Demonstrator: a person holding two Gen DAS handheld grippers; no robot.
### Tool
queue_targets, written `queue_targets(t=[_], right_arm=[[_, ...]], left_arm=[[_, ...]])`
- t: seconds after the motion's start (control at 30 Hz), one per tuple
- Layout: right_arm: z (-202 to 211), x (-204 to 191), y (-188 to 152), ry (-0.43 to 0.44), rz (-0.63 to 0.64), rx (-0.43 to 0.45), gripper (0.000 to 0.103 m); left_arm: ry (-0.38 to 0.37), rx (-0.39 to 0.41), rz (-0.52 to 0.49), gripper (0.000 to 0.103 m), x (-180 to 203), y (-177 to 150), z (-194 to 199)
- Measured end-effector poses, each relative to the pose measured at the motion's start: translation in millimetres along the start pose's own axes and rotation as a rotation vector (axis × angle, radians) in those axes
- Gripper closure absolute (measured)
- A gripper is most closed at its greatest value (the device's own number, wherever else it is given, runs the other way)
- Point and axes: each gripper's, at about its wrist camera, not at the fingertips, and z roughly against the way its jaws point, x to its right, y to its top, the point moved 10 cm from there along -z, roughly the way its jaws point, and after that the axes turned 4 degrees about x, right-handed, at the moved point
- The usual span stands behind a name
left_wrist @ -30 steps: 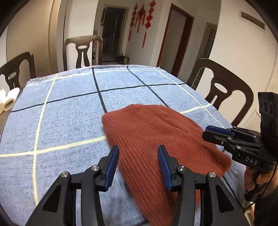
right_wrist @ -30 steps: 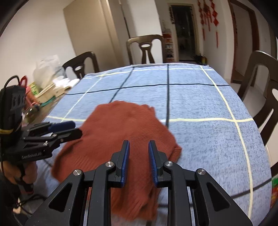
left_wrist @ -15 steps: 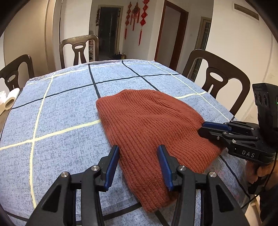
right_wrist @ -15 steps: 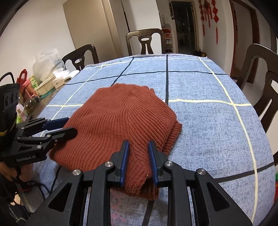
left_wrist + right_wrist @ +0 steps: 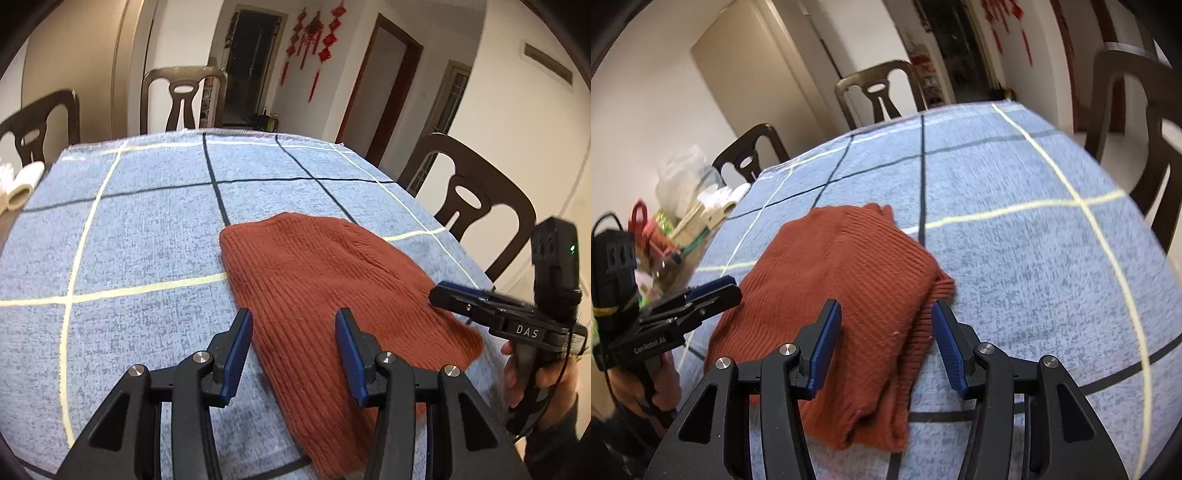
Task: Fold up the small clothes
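Observation:
A rust-red ribbed knit garment (image 5: 325,295) lies folded on the blue checked tablecloth (image 5: 140,240); it also shows in the right wrist view (image 5: 849,295). My left gripper (image 5: 293,347) is open and empty, held over the garment's near left edge. My right gripper (image 5: 886,339) is open and empty, its fingers straddling the garment's near right part just above it. In the left wrist view the right gripper (image 5: 443,293) reaches the garment's right edge. In the right wrist view the left gripper (image 5: 727,290) sits at its left edge.
Dark wooden chairs stand around the table (image 5: 480,199) (image 5: 183,99) (image 5: 882,92). A paper roll (image 5: 22,184) lies at the table's left edge. Bags and clutter (image 5: 676,206) sit on the left side in the right wrist view.
My right gripper has opened wide; it was nearly shut before. The garment has settled flat on the cloth. The right wrist view has tilted and pulled back a little.

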Motion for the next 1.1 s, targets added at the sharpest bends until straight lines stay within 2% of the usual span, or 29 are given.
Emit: queue_targets(t=[0.07,0.1,0.23,0.37,0.5,0.63,0.83,0.93,1.0,1.1], right_arm=[[-6.1,7.1,-3.2,0.001,-0.039,-0.022,0.049],[-7.8,9.3,-4.8,0.008,-0.054,-0.028,0.043],[-8.4,13.1,-6.1,0.039,-0.094,-0.021,0.042],[-9.4,9.2,-5.8,0.055,-0.092,-0.023,0.042],[-12.4,2.9,-6.3,0.113,-0.114,-0.034,0.042],[-12.7,-2.7,-9.3,0.138,-0.103,-0.040,0.042],[-16.7,-5.0,-8.0,0.142,-0.090,-0.047,0.046],[-19.5,-6.9,-7.3,0.145,-0.083,-0.049,0.052],[-18.1,-9.3,-9.0,0.160,-0.083,-0.053,0.061],[-16.9,-11.1,-10.6,0.153,-0.065,-0.049,0.062]], left_arm=[[-0.019,-0.027,0.037,0.051,-4.8,-5.2,-7.2],[-0.034,-0.035,0.060,0.047,-6.5,-7.8,-9.8],[-0.057,-0.040,0.111,0.040,-11.7,-14.1,-12.6],[-0.080,-0.051,0.130,0.040,-9.3,-17.5,-15.4],[-0.099,-0.066,0.125,0.040,-2.5,-20.7,-19.2],[-0.094,-0.066,0.110,0.040,3.1,-25.4,-21.0],[-0.063,-0.075,0.071,0.040,8.1,-23.6,-25.9],[-0.048,-0.076,0.061,0.039,8.6,-22.9,-27.1],[-0.041,-0.072,0.057,0.039,8.3,-23.5,-26.3],[-0.030,-0.068,0.045,0.038,8.6,-23.7,-25.9]])
